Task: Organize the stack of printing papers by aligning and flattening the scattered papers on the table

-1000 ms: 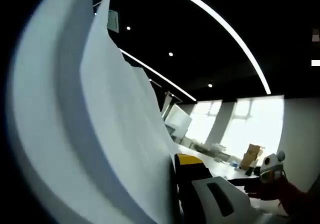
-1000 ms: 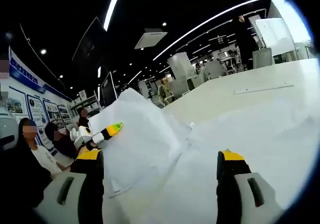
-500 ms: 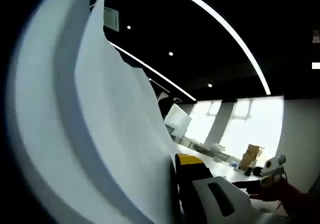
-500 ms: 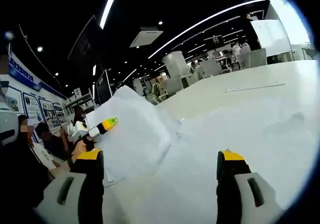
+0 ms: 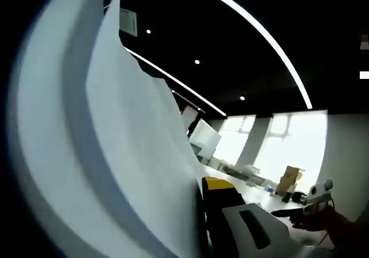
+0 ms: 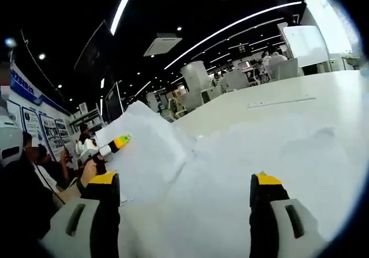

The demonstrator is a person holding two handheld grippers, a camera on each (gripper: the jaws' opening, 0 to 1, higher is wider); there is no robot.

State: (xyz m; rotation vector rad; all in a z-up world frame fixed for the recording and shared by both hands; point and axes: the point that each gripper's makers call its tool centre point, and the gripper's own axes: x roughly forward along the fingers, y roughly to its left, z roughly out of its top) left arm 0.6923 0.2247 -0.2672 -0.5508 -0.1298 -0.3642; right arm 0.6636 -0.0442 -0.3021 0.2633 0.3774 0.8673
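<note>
A thick bundle of white printing papers [image 5: 109, 154] stands on edge close to the camera in the left gripper view. My left gripper [image 5: 199, 184] is shut on it: the yellow-tipped right jaw presses the sheets and the other jaw is hidden behind them. In the right gripper view the raised papers [image 6: 147, 148] form a peak over more loose sheets [image 6: 259, 148] spread on the white table [image 6: 277, 94]. There the left gripper [image 6: 118, 142] holds the peak's left edge. My right gripper [image 6: 184, 180] hangs open above the spread sheets, touching nothing.
A long thin strip [image 6: 281, 101] lies further back on the table. People [image 6: 34, 171] sit at the left, close to the raised papers. A cardboard box [image 5: 289, 179] and desks stand by bright windows in the left gripper view, where a hand [image 5: 326, 220] holds the right gripper.
The right gripper view has drifted, so the raised papers and the left gripper sit a little lower and further left in it. In the left gripper view the paper bundle is unchanged.
</note>
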